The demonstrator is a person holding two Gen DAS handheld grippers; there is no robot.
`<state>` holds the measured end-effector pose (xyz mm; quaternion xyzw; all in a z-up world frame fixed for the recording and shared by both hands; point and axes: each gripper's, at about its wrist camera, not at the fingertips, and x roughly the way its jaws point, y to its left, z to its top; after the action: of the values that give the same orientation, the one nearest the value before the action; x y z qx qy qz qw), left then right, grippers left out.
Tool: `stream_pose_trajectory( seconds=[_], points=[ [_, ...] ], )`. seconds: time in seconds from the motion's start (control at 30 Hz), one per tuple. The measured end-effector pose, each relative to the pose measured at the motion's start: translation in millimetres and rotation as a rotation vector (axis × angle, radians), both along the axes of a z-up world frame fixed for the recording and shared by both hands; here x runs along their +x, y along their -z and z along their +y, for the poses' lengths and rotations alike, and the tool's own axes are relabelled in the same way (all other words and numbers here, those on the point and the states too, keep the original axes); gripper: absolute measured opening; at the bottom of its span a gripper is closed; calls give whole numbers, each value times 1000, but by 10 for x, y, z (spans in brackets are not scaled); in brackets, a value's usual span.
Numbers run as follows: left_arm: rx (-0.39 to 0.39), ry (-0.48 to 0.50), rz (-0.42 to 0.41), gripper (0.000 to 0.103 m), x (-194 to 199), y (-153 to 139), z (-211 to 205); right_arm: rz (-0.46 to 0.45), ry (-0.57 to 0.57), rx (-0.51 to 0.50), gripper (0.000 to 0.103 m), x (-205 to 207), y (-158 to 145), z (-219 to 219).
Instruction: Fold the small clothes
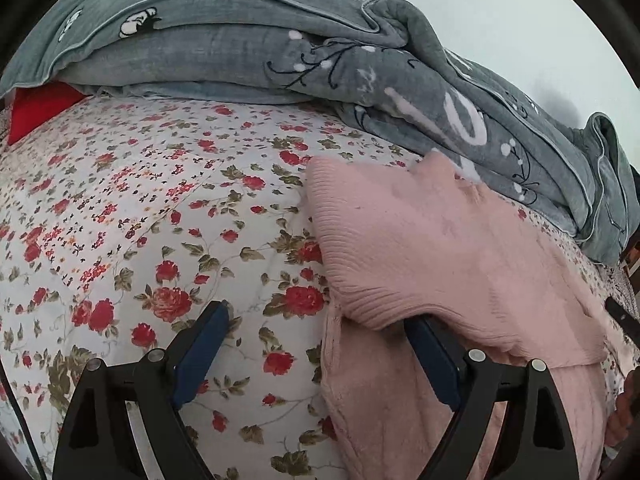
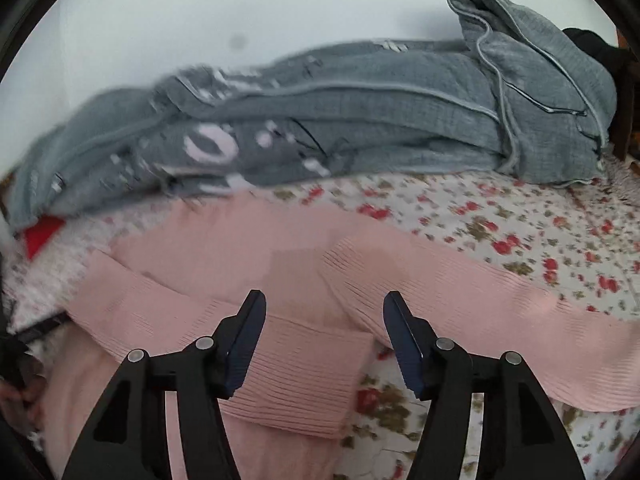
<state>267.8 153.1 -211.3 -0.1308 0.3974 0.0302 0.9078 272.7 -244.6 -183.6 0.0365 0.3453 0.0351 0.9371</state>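
The bed has a flowery sheet, and a big grey blanket is heaped along its far edge. A pink sweater lies on the sheet, nearer the front edge, with its sleeves folded over its middle. It looks soft, light and floppy, so it will sag when lifted; the ribbed cuffs or hem look best to pinch. The left hand-held gripper is spread wide, holding nothing. The right hand-held gripper is parted too, hanging over a cuff.
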Motion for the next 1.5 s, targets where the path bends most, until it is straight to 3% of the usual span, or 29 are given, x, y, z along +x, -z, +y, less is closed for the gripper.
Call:
stream_pose_trajectory(
  seconds=[0.07, 0.1, 0.13, 0.17, 0.23, 0.4, 0.5, 0.73, 0.9, 0.93, 1.03, 1.07, 1.13, 1.23, 1.3, 1.4, 1.5],
  points=[
    [2, 0, 2, 89, -2, 2, 0, 56, 13, -16, 60, 68, 94, -8],
    [4, 0, 2, 89, -2, 0, -6, 84, 10, -16, 52, 94, 138, -8],
    [2, 0, 1, 89, -1, 2, 1, 110, 3, -18, 42, 117, 177, -6],
    [3, 0, 1, 89, -3, 7, 2, 147, -11, -34, 18, 144, 237, 17],
    [2, 0, 1, 89, -5, 6, 0, 153, -22, -58, 12, 140, 260, 53],
    [1, 0, 3, 89, -6, -2, -7, 6, -73, -28, 7, -68, -7, 76],
    [-4, 10, -8, 89, -20, -15, -19, -80, -87, -1, 7, -126, -217, 99],
    [-59, 42, -50, 89, -55, -85, 9, -150, -91, -8, 7, 61, -562, 156],
    [-13, 57, -53, 89, -69, -90, -66, -243, -80, 42, 7, 233, -834, 57],
    [-2, 55, -42, 90, -49, -75, -78, -237, -74, 39, 7, 263, -799, 39],
    [11, 34, 11, 90, 11, -5, -63, -69, -23, -28, 7, 568, -356, 23],
    [12, 25, 20, 90, 14, 7, -49, 24, -16, -56, 7, 689, -111, 35],
    [17, -10, 10, 90, -16, -11, 5, 95, -10, -113, 9, 756, 114, 79],
    [42, -87, 6, 90, -55, -31, 123, 126, -20, -140, 26, 757, 167, 112],
    [6, -100, 12, 90, -59, -22, 201, 84, -12, -147, 41, 667, 60, 79],
    [-31, -94, -41, 89, -92, -93, 235, -5, 22, -180, 43, 430, -95, 11],
    [-53, -15, -88, 89, -22, -177, 148, -50, 22, -162, 54, 264, -113, -12]
  ],
)
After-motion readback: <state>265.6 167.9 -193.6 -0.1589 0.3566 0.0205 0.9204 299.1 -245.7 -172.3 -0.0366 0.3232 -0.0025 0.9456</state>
